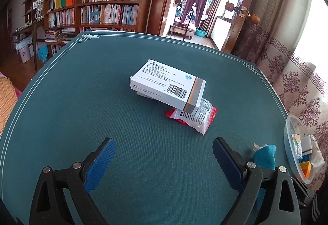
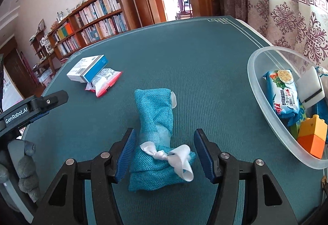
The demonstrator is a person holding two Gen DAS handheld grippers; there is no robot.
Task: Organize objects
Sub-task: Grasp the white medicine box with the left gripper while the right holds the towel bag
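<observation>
A white medicine box point(image 1: 167, 83) lies on the teal table mat point(image 1: 82, 102), resting partly on a red-edged plastic packet point(image 1: 194, 117). My left gripper point(image 1: 164, 144) is open and empty, a short way in front of them. In the right wrist view a teal burlap pouch point(image 2: 155, 120) tied with a white ribbon point(image 2: 174, 156) lies between the open fingers of my right gripper point(image 2: 165, 137), which do not touch it. The box point(image 2: 88, 70) and packet point(image 2: 104, 79) lie far left there. A clear plastic bowl point(image 2: 264, 106) at right holds a blue snack pack point(image 2: 284, 96), an orange block point(image 2: 312, 139) and a white box.
The left gripper's side point(image 2: 34, 106) and a gloved hand show at the left edge of the right wrist view. The bowl point(image 1: 289, 147) and pouch point(image 1: 264, 155) sit at the right of the left wrist view. Patterned curtains point(image 2: 287, 10) hang behind the table's right edge; bookshelves point(image 1: 98, 3) stand beyond.
</observation>
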